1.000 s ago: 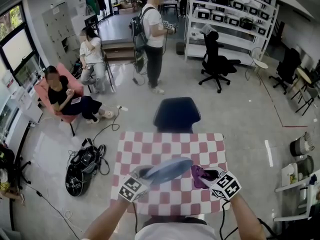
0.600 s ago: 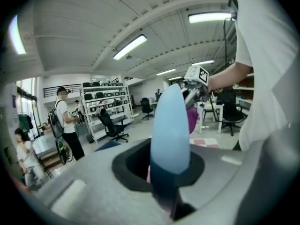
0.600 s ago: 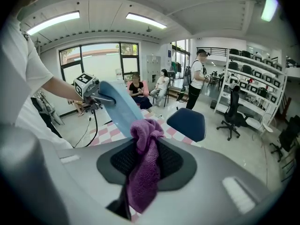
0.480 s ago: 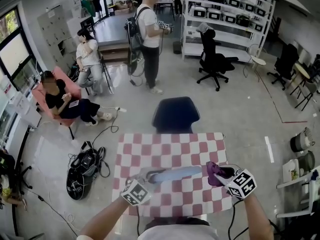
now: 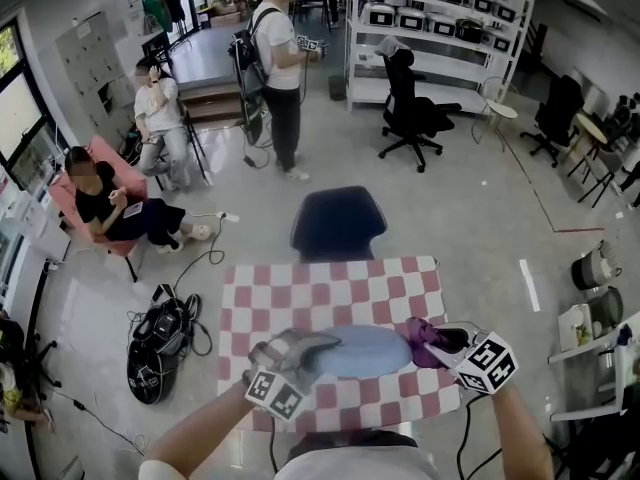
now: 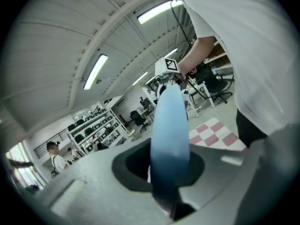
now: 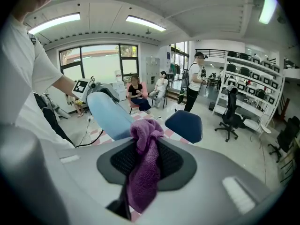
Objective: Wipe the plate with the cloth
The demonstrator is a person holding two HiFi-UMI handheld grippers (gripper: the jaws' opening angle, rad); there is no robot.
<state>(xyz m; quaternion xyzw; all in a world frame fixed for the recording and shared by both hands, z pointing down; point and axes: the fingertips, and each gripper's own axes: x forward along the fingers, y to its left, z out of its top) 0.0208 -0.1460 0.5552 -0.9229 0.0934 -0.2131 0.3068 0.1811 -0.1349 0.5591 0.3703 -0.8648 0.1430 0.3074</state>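
Note:
A pale blue plate [image 5: 362, 350] is held above the checked table [image 5: 330, 286], nearly level in the head view. My left gripper [image 5: 300, 352] is shut on the plate's left rim; in the left gripper view the plate [image 6: 169, 139] stands edge-on between the jaws. My right gripper [image 5: 440, 344] is shut on a purple cloth [image 5: 425, 340], whose bunched end touches the plate's right edge. In the right gripper view the cloth [image 7: 145, 163] hangs from the jaws with the plate [image 7: 108, 115] just beyond it to the left.
A dark blue chair [image 5: 338, 222] stands at the table's far side. A black bag [image 5: 158, 349] and cables lie on the floor to the left. Several people sit or stand further back, near shelving [image 5: 440, 28] and office chairs.
The plate has tipped from edge-on to nearly flat and sunk slightly. My right gripper with the cloth has moved left, back up against the plate's right edge.

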